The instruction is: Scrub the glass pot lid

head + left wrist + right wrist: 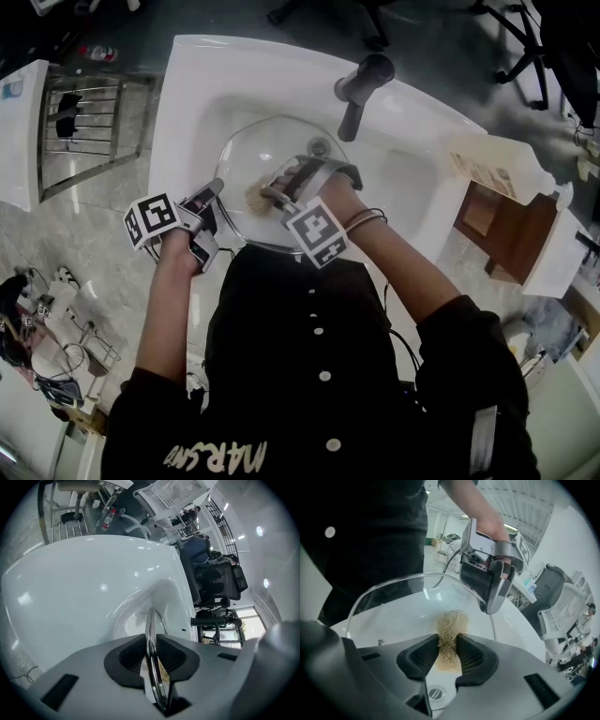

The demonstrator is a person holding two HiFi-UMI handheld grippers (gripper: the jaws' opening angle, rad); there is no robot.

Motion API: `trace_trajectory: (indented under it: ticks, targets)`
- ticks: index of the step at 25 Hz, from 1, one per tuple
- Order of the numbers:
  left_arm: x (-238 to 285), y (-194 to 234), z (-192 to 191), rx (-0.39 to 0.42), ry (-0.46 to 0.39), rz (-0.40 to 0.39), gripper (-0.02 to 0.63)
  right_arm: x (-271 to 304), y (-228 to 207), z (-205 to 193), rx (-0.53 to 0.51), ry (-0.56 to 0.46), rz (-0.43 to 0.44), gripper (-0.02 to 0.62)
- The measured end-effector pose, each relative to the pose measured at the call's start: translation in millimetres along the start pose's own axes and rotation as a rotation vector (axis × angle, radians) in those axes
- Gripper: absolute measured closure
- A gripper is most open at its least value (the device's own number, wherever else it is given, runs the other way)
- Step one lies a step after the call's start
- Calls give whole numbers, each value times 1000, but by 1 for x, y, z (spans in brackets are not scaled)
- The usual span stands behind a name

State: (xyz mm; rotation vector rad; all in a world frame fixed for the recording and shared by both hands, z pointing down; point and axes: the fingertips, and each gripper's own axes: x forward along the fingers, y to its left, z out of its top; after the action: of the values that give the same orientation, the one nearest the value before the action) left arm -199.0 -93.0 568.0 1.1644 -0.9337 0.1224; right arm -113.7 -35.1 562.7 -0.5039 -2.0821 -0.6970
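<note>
A round glass pot lid [272,155] with a metal rim is held tilted over the white sink [187,103]. My left gripper [217,193] is shut on the lid's near-left rim; in the left gripper view the steel rim [150,630] runs edge-on between its pads [136,656]. My right gripper [273,194] is shut on a tan fibrous scrubber [254,197] and presses it against the glass. In the right gripper view the scrubber [451,623] sticks out between the pads onto the lid [393,606], and the left gripper [490,590] clamps the rim beyond it.
A dark faucet [361,89] leans over the basin behind the lid. The sink drain [435,693] lies under the lid. A metal rack [84,127] stands to the left, a white and wood cabinet [511,225] to the right. Office chairs [215,581] stand further off.
</note>
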Motion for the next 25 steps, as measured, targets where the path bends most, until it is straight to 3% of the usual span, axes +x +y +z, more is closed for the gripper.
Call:
trace_trajectory:
  ticks: [12,25]
  targets:
    - [-1,0,0,9,-9,2,516,-40,67,-19,-38,30,243,463]
    - [0,0,0,14,-11,-8,517,-73,109,-39,-21,63,415,463]
